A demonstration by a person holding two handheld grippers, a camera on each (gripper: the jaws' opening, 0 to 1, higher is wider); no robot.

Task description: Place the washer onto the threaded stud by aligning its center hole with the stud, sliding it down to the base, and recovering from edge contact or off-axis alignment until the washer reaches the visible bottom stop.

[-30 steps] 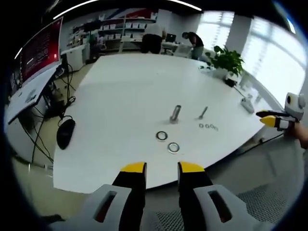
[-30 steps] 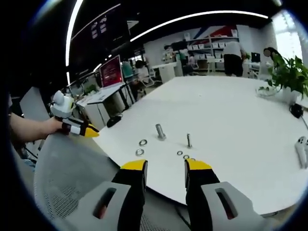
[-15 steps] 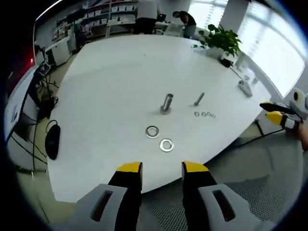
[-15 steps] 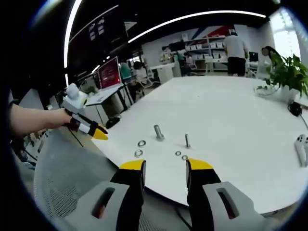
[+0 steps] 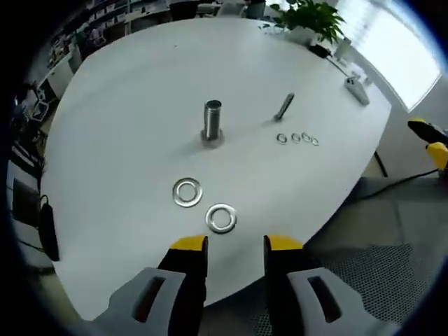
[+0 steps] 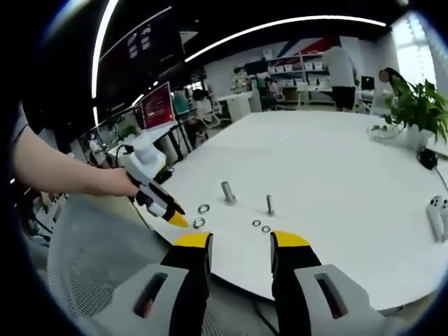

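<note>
- Your left tool (image 5: 233, 243) is released, jaws apart and empty, just short of the white surface (image 5: 126, 105).
- Two washers (image 5: 187, 192) lie ahead; the near washer (image 5: 221, 218) at 12 o'clock, the threaded stud (image 5: 212, 124) upright beyond.
- Your right tool (image 6: 238, 241) is released, empty.
</note>
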